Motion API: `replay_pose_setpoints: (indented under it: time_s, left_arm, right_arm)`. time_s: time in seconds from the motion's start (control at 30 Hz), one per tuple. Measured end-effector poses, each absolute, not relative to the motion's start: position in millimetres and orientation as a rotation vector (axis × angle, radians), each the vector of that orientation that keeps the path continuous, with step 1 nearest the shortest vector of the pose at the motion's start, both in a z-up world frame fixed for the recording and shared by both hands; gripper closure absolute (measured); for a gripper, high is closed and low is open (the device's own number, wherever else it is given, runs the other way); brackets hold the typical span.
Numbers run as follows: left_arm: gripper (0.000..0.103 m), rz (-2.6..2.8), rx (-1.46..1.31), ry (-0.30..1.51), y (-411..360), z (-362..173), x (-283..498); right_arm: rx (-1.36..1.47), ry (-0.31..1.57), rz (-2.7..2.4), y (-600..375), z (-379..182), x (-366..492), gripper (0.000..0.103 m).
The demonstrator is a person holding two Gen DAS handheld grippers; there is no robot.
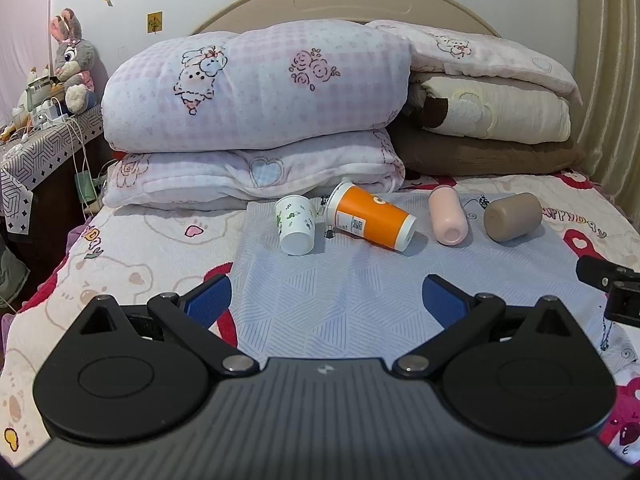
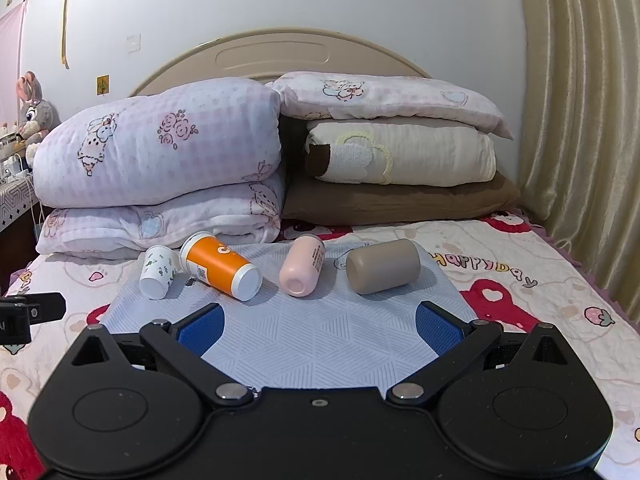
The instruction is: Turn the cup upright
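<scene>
Several cups lie on their sides on a pale blue mat (image 1: 344,296) (image 2: 320,344) on the bed. From left to right: a small white cup with green print (image 1: 295,224) (image 2: 158,270), an orange and white cup (image 1: 370,216) (image 2: 220,266), a pink cup (image 1: 447,214) (image 2: 303,266) and a taupe cup (image 1: 512,217) (image 2: 383,266). My left gripper (image 1: 326,294) is open and empty, short of the white and orange cups. My right gripper (image 2: 319,322) is open and empty, short of the pink and taupe cups.
Folded quilts and pillows (image 1: 256,92) (image 2: 396,152) are stacked behind the cups against the headboard. A side table (image 1: 44,140) with a plush rabbit stands left. A curtain (image 2: 580,120) hangs right. Each gripper shows at the other view's edge (image 1: 612,284) (image 2: 28,312).
</scene>
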State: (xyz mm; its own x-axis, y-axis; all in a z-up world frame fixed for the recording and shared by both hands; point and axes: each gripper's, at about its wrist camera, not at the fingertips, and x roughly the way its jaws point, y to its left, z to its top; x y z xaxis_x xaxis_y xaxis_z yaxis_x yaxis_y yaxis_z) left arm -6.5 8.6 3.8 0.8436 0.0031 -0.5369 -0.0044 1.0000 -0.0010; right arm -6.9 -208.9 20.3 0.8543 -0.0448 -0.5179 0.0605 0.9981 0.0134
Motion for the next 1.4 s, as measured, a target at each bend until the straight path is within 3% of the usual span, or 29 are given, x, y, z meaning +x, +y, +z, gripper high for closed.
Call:
replay_pose_setpoints:
  time_s: [0.5,0.97,1.2,1.4]
  left_arm:
    - [0.0,-0.002,-0.037,0.766,22.3,-2.1,5.0]
    - [0.0,0.064,0.058,0.768,64.0,36.6,76.1]
    - [0.002,-0.015,-0.131,0.796,92.5,-7.4,142.9]
    - [0.003,-0.074,-0.174,0.792,90.9,-49.5,198.9]
  right_arm:
    - [0.056,0.579,-0.012,-208.6,15.3,4.7,0.0]
    - [0.112,0.592,0.388,-169.8,27.1,85.5,0.0]
    - [-0.054,0.76,0.629,-129.4,-19.9,158.0,0.003]
    - [-0.071,0.727,0.774,-102.6,-36.9,191.5,0.003]
